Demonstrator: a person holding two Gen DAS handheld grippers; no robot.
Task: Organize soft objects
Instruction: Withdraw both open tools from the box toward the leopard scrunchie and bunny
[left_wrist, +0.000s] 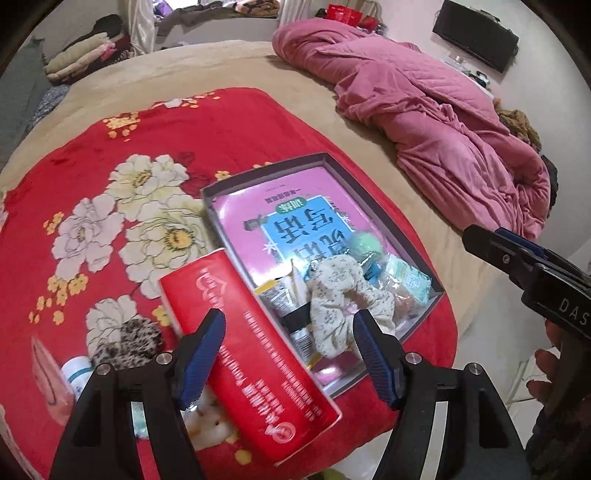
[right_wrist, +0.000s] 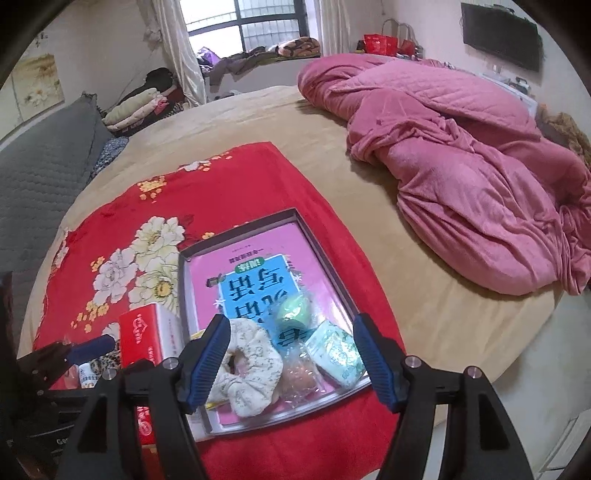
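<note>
a crumpled pink quilt (right_wrist: 472, 184) lies on the tan bed sheet (right_wrist: 280, 122). a black tv (right_wrist: 500, 35) hangs on the wall, and folded clothes (right_wrist: 136, 107) sit by the curtain (right_wrist: 181, 48).

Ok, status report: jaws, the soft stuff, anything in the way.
Left gripper and right gripper open, empty. Floral scrunchie lies in gray tray. Red box leans on tray's left wall.

Barred window (right_wrist: 255, 27) lights beige bed (right_wrist: 295, 129), wall television (right_wrist: 500, 35).
</note>
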